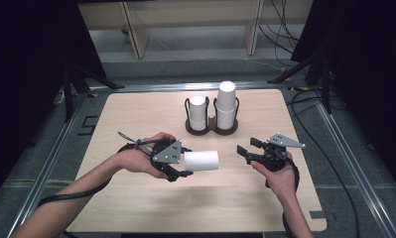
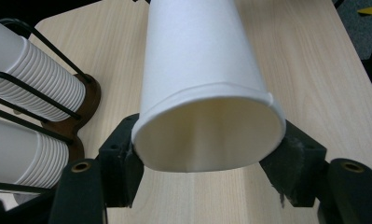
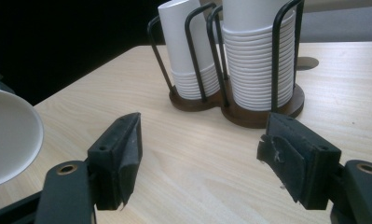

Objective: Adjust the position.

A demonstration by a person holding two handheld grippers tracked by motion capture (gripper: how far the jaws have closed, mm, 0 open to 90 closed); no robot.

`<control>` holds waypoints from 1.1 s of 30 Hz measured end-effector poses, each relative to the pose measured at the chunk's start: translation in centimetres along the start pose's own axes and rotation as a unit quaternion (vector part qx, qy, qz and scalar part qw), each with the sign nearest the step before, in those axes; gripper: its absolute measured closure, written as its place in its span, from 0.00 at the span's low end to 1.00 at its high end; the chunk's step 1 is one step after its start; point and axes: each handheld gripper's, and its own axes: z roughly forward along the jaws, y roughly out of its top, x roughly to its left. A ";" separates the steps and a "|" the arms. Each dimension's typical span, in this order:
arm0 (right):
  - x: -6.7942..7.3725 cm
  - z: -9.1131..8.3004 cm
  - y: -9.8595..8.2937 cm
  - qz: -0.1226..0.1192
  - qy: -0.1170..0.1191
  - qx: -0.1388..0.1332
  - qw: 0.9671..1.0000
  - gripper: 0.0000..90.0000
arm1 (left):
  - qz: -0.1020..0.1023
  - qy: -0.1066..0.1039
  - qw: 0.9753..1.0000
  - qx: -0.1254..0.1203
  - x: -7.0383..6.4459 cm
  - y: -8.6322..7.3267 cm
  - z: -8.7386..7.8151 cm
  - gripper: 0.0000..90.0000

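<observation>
On the pale wooden surface [image 1: 136, 119], a white paper cup [image 1: 201, 160] lies sideways, clamped at its rim by the left hand-held gripper [image 1: 184, 161]. The right hand-held gripper [image 1: 247, 148] hovers nearby, jaws apart. Behind, a twin wire holder [image 1: 212, 129] carries two cup stacks.

The left gripper [image 1: 185, 163] is held in the left hand [image 1: 138, 159] and points sideways, to the right. Its two black jaws are squeezed onto the white cup [image 1: 201, 160] at its open end. The right gripper [image 1: 246, 148] sits in the right hand [image 1: 280, 176] and points to the left. Its jaws are wide apart and hold nothing. Both forearms come in from the bottom.
</observation>
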 end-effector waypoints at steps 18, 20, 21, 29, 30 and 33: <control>0.6 0.7 0.1 -0.064 0.049 0.091 0.993 0.33 | 0.027 -0.040 0.998 0.043 -0.3 1.1 0.3 0.40; 0.7 0.8 0.0 -0.068 0.056 0.098 0.991 0.33 | 0.030 -0.039 0.998 0.048 -0.3 1.3 0.5 0.40; 0.6 0.8 0.0 -0.074 0.058 0.098 0.991 0.33 | 0.032 -0.043 0.997 0.053 -0.3 1.4 0.5 0.40; 0.5 0.7 0.3 -0.083 0.061 0.125 0.987 0.34 | 0.041 -0.053 0.995 0.079 -0.2 1.9 0.7 0.40; 0.5 0.7 0.4 -0.084 0.064 0.127 0.986 0.34 | 0.042 -0.053 0.994 0.082 -0.1 1.9 0.7 0.40; 0.4 0.7 0.5 -0.086 0.068 0.128 0.986 0.34 | 0.043 -0.056 0.994 0.089 -0.1 2.0 0.7 0.40</control>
